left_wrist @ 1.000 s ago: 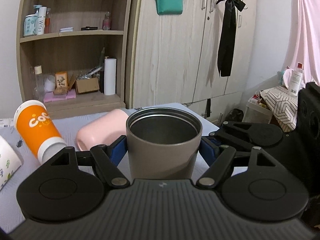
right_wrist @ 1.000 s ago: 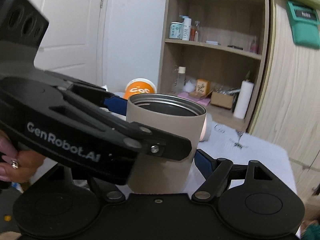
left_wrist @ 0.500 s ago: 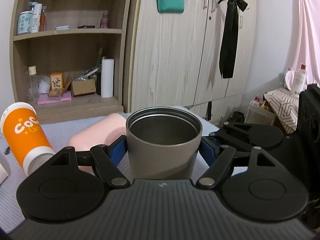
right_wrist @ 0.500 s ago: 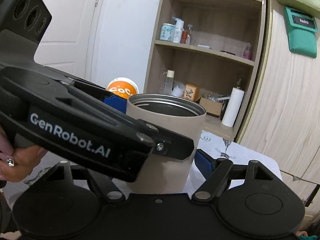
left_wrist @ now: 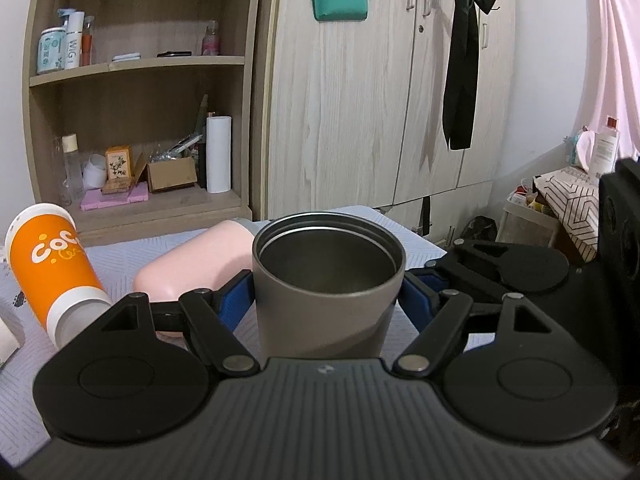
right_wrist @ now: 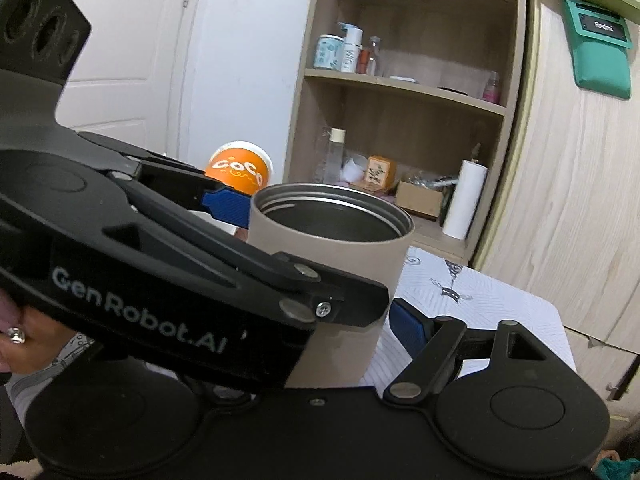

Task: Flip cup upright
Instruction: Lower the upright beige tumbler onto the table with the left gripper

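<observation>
A grey metal cup [left_wrist: 326, 292] stands upright with its mouth up, between the blue pads of my left gripper [left_wrist: 326, 300], which is shut on it. In the right wrist view the same cup [right_wrist: 340, 264] sits between the fingers of my right gripper [right_wrist: 320, 320]. One blue pad [right_wrist: 404, 326] shows beside the cup's right side; the other is hidden behind the left gripper's body [right_wrist: 160, 280], so I cannot tell whether it grips. Whether the cup's base rests on the table is hidden.
An orange "coco" paper cup [left_wrist: 52, 272] and a pink cup [left_wrist: 192, 264] lie on their sides on the white cloth-covered table [left_wrist: 112, 256]. A wooden shelf [left_wrist: 136, 68] and wardrobe [left_wrist: 360, 100] stand behind. The table's right edge [right_wrist: 552, 320] is close.
Both grippers and the cup have shifted slightly; the background moved in view, and the orange cup slid left then back right. The grip on the cup is unchanged.
</observation>
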A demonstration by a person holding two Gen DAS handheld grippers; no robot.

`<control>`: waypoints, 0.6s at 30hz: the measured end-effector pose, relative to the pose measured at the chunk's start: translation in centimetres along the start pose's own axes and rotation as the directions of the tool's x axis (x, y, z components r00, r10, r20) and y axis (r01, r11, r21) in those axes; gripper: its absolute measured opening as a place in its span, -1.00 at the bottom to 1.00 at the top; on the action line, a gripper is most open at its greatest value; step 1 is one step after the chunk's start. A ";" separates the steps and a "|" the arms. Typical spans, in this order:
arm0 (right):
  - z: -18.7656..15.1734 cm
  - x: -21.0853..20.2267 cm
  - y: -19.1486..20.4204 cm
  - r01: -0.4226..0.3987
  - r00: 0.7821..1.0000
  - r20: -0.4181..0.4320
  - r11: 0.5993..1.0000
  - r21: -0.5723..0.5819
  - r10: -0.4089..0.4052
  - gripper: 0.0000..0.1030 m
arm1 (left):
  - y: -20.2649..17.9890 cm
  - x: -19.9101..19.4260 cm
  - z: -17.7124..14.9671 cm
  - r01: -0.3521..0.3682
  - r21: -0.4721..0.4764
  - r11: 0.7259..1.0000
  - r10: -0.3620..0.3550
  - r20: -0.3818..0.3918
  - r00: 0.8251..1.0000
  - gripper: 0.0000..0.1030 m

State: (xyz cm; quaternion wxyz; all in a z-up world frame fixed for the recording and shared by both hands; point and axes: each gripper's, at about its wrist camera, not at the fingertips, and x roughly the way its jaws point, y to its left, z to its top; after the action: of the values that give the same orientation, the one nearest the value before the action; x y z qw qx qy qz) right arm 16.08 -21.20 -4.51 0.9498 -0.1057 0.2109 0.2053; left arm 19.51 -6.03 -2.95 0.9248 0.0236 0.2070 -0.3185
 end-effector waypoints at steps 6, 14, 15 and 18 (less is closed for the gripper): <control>-0.1 -0.6 0.2 0.008 1.000 0.006 1.000 0.023 -0.009 0.75 | 0.2 -0.7 0.3 0.001 -0.033 0.999 -0.002 -0.022 1.000 0.52; -0.3 -1.7 -0.3 0.003 1.000 0.026 0.997 0.074 -0.005 0.77 | -0.2 -1.6 0.2 0.026 -0.053 0.998 -0.026 -0.008 1.000 0.61; -0.2 -1.7 -0.4 0.005 0.999 0.032 0.997 0.077 -0.008 0.75 | -0.2 -1.7 0.3 0.027 -0.059 0.998 -0.028 -0.007 1.000 0.61; 0.1 -1.9 -0.5 0.000 0.999 0.045 0.996 0.084 -0.004 0.72 | 0.0 -1.9 0.3 0.039 -0.084 0.996 -0.039 -0.003 0.999 0.61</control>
State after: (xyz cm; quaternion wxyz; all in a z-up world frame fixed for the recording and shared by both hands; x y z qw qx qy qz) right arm 14.71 -22.25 -3.55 0.9582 -0.0614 0.1978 0.1976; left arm 18.27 -5.00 -1.91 0.9181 -0.0187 0.2227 -0.3274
